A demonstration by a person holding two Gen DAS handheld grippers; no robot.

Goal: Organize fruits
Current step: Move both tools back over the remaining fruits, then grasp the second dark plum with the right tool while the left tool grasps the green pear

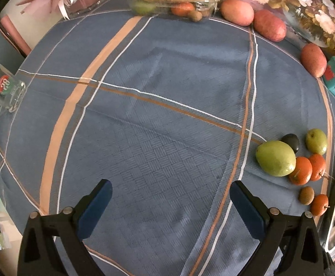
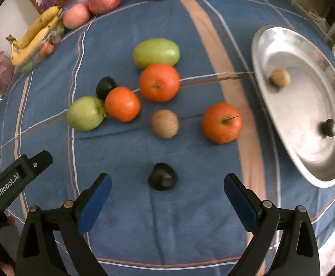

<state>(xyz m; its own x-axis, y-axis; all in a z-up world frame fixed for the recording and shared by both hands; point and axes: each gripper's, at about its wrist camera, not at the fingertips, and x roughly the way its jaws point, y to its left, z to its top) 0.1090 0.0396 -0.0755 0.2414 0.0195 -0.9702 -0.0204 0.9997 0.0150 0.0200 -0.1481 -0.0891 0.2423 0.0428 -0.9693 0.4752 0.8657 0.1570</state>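
1. The right gripper (image 2: 167,195) hangs over the blue checked tablecloth (image 2: 190,218) with its jaws spread wide and nothing between the pads; a small dark fruit (image 2: 162,176) lies just ahead, roughly centred in the gap.
2. The left gripper (image 1: 170,202) is likewise wide open and empty, over bare cloth, well apart from the loose fruit.
3. Further out lie a kiwi (image 2: 165,123), three oranges, two green fruits and another dark fruit (image 2: 105,87).
4. To the right, a metal dish (image 2: 305,138) already holds a brown fruit and a dark one.
5. Judged step: picking the next piece. The right gripper likely needs to lower around the near dark fruit, close, then carry it to the dish.
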